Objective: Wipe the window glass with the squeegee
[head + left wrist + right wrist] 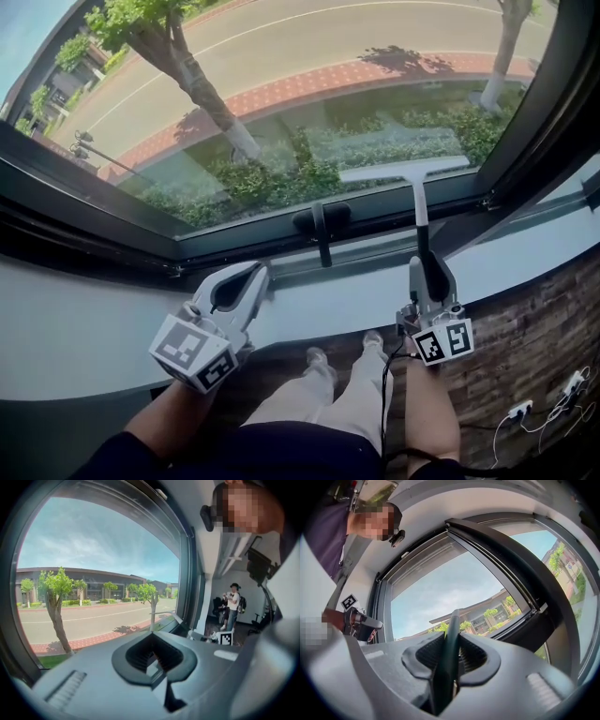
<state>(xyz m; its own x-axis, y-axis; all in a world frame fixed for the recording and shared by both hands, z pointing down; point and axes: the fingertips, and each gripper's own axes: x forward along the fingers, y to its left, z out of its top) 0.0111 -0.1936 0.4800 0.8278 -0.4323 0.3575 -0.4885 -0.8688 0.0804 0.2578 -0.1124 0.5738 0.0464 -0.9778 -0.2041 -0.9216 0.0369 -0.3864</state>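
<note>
Glass (281, 84) wipe, stroke looks near its end: right gripper (427, 274) clamps the squeegee (403, 172) handle, blade low on the pane. Left gripper (232, 289) pinched together, empty. Next, probably: lift and reset higher.

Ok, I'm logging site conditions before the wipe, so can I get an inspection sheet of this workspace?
Surface: pale window sill under the frame.
Job's things: squeegee, blade at the lower window glass.
Clutter: nothing seen.
Grippers: right gripper shut on the squeegee's handle; left gripper shut, empty, over the sill.
Cables: black cable hanging from the right gripper; white cables by the brick wall.
Surroundings: trees and road outside; a person standing indoors.
</note>
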